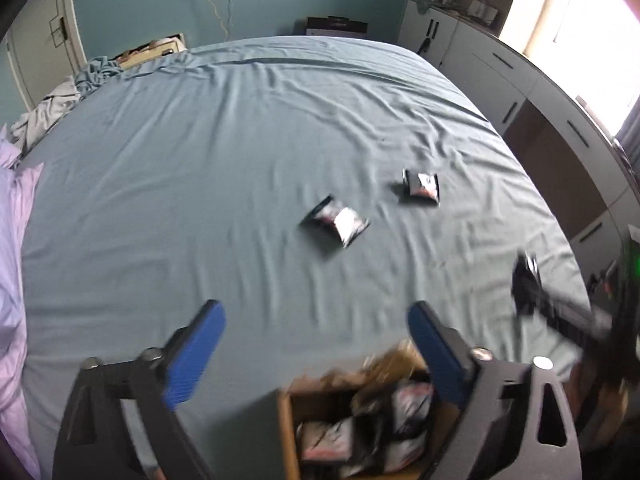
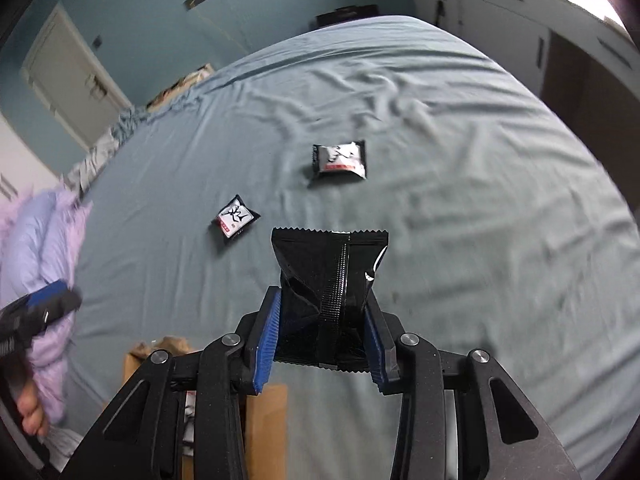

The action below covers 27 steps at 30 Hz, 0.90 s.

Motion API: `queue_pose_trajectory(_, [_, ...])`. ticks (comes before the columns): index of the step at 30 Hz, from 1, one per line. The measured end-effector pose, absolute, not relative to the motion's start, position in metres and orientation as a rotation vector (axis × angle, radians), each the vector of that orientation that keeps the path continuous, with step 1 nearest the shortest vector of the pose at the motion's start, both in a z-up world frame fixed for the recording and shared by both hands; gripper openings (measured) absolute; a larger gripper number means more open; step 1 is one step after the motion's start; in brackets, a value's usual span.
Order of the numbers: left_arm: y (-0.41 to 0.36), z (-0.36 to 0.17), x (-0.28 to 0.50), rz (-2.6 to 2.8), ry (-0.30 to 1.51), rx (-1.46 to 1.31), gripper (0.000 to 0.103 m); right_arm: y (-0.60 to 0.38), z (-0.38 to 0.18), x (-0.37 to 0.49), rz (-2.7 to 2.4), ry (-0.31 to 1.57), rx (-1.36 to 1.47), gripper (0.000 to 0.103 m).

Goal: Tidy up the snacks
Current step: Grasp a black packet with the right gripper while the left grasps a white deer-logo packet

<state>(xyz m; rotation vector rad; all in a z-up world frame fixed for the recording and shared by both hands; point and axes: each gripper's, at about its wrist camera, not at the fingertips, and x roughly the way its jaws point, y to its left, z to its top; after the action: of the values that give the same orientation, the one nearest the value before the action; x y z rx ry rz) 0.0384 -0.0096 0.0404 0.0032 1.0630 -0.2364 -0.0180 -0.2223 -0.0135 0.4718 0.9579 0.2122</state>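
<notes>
The right gripper point(image 2: 326, 332) is clenching a black snack packet point(image 2: 330, 280) between its blue pads, the packet standing up out of the jaws with its back seam facing the camera and its serrated top edge pointing away, so its long axis is running along the gripper's own line. The left gripper point(image 1: 316, 344) is standing released, jaws wide apart with nothing between them, hanging over the near edge of the bed point(image 1: 240, 160).

The relation that matters for the coming move is the cardboard box point(image 1: 288, 432): it is sitting low and near, just beneath the left gripper and down to the left of the right gripper point(image 2: 264, 420). Judging by this, the held packet is needing to travel back and leftward to drop in, and the right hand is the one carrying the load.

Two more packets are lying flat on the sheet, well apart from both grippers: a nearer packet point(image 1: 336, 222) turned on the diagonal, and a farther packet point(image 1: 422, 186) lying squarer. The empty left gripper is probably better placed for these.

The left view is showing the box interior, already holding several packets, which the right view is mostly hiding behind its own gripper. The right view is showing the grip itself clearly; in the left view that gripper point(image 1: 528, 284) is only a dark blur at the right edge.
</notes>
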Motion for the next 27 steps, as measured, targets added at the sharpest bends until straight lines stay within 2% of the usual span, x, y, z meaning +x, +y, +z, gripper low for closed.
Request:
queue_pose_trajectory(9, [-0.061, -0.027, 0.140, -0.203, 1.324, -0.027, 0.101, -0.227, -0.050, 0.028, 0.217, 1.136, 0.618, 0.036])
queue_pose_trajectory(12, [-0.074, -0.055, 0.169, -0.179, 1.393, -0.066, 0.095, -0.231, -0.064, 0.042, 0.254, 1.177, 0.682, 0.036])
queue_pose_trajectory(18, [-0.097, -0.111, 0.211, -0.132, 1.510, -0.108, 0.094, -0.233, -0.091, 0.062, 0.258, 1.254, 0.733, 0.036])
queue_pose_trajectory(19, [-0.100, -0.122, 0.215, -0.117, 1.538, -0.106, 0.089, -0.233, -0.093, 0.066, 0.251, 1.257, 0.730, 0.036])
queue_pose_trajectory(22, [-0.098, -0.133, 0.215, -0.062, 1.514, -0.135, 0.085, -0.237, -0.092, 0.073, 0.226, 1.234, 0.723, 0.036])
queue_pose_trajectory(23, [-0.098, -0.131, 0.214, -0.044, 1.497, -0.133, 0.080, -0.238, -0.091, 0.075, 0.219, 1.225, 0.715, 0.036])
queue_pose_trajectory(24, [-0.098, -0.130, 0.212, -0.019, 1.490, -0.101, 0.063, -0.238, -0.090, 0.078, 0.211, 1.218, 0.705, 0.036])
queue_pose_trajectory(25, [-0.099, -0.127, 0.209, -0.025, 1.483, -0.066, 0.054, -0.238, -0.090, 0.080, 0.203, 1.219, 0.697, 0.036])
queue_pose_trajectory(26, [-0.100, -0.124, 0.207, -0.049, 1.480, -0.042, 0.052, -0.239, -0.091, 0.081, 0.195, 1.223, 0.693, 0.036])
queue_pose_trajectory(27, [-0.101, -0.120, 0.202, -0.086, 1.486, -0.006, 0.022, -0.239, -0.094, 0.083, 0.189, 1.230, 0.694, 0.036])
